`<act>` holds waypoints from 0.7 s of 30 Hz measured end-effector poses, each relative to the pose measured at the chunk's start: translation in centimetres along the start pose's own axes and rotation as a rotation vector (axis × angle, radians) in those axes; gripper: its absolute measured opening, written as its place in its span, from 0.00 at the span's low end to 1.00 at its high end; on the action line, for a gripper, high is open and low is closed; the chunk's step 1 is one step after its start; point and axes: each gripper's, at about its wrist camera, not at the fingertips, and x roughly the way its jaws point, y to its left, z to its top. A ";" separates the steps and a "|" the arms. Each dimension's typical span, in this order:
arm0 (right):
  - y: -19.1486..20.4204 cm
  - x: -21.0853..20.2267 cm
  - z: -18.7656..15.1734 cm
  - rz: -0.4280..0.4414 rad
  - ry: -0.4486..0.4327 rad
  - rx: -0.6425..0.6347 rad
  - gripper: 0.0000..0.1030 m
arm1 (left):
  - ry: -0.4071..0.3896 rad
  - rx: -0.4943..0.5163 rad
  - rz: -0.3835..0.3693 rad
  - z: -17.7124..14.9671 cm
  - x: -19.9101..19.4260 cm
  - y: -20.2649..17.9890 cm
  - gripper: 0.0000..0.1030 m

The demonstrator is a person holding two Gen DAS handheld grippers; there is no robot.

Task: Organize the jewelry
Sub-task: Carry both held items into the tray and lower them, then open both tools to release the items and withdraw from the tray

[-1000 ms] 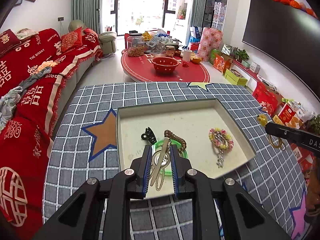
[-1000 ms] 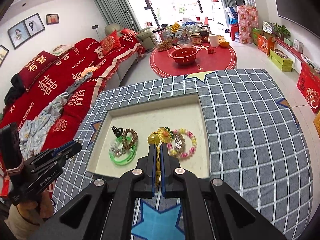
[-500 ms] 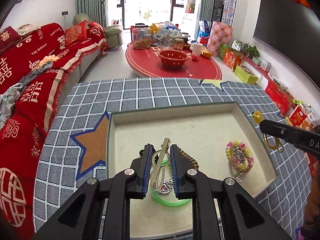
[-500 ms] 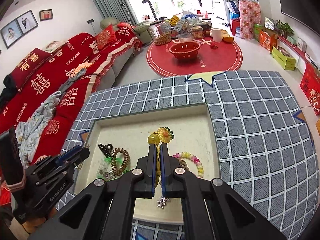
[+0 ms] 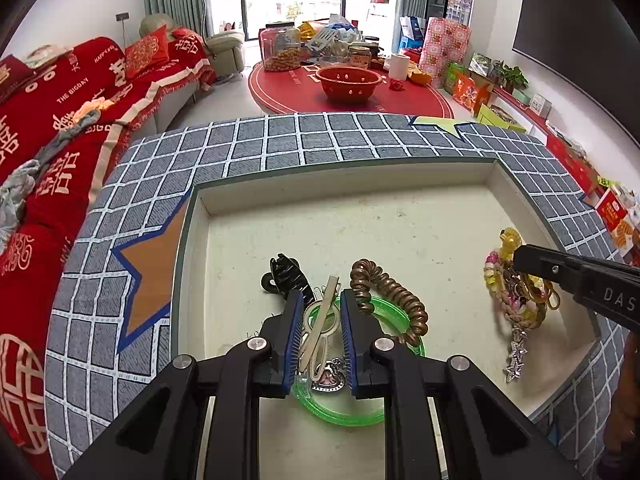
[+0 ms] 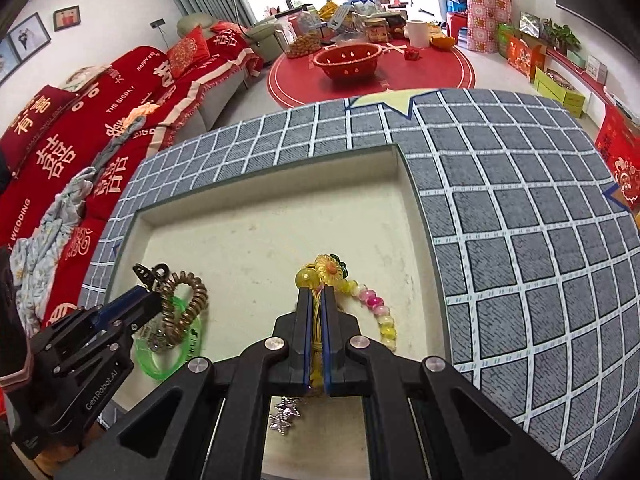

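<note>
Left gripper (image 5: 320, 312) angled down over tray (image 5: 340, 176), jaws narrow, clamped on pale hair clip (image 5: 320, 320) with heart charm (image 5: 330, 378) dangling below. Under it, inside tray: green bangle (image 5: 360, 412), brown coil hair tie (image 5: 394, 296), black claw clip (image 5: 286, 272). Right gripper (image 6: 316, 300) also tilted down at tray's right side, jaws pinched tight on yellow cord of flower charm (image 6: 330, 270). Beaded bracelet (image 6: 378, 312) directly beneath, star pendant (image 6: 286, 414) close by. Checked cloth (image 6: 520, 240) around tray
</note>
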 end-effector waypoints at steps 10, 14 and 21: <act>-0.6 0.6 -0.5 0.005 0.008 0.009 0.05 | -0.014 0.052 0.055 -0.2 0.0 -1.1 0.31; -0.8 0.6 -0.5 0.015 0.015 0.018 0.05 | -0.014 0.041 0.069 -0.2 -0.2 -1.0 0.31; -0.9 0.4 -0.7 0.034 0.024 0.033 0.10 | -0.020 0.028 0.084 -0.3 -0.6 -0.5 0.31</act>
